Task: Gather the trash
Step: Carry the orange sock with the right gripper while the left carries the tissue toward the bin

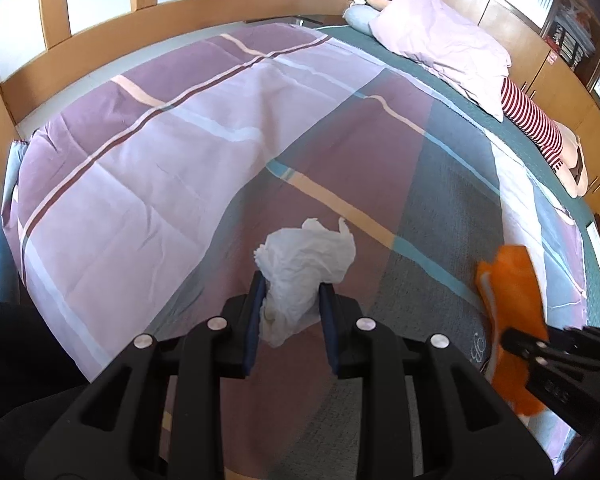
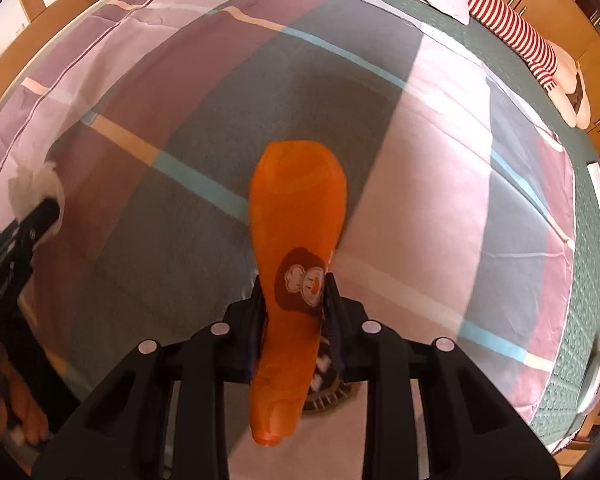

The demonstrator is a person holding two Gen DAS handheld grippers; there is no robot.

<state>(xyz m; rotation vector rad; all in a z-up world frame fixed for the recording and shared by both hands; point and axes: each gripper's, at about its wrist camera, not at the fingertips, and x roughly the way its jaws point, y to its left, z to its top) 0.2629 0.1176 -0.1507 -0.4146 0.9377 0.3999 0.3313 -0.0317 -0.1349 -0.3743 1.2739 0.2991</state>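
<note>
tissue (image 1: 304, 264) above quilt (image 1: 140, 152); wrapper (image 1: 512, 312) right; pillow (image 1: 440, 48) behind.

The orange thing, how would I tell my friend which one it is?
Start at the big bed with the purple, pink and grey checked cover. Above it, the right gripper pinches an orange wrapper between its fingers. It is long, smooth and bright, with a little brown cartoon badge, unlike the crumpled white tissue in the left gripper.

tissue (image 1: 306, 256): crumpled thin white paper, matt | wrapper (image 2: 296, 240): orange plastic film, glossy, smooth | quilt (image 1: 148, 152): checked woven cloth, matt, lightly creased | pillow (image 1: 440, 44): pale cloth, wrinkled | bedframe (image 1: 100, 60): light wood, smooth, satin | fingers (image 1: 256, 320): matt black plastic, shiny metal pins
</note>
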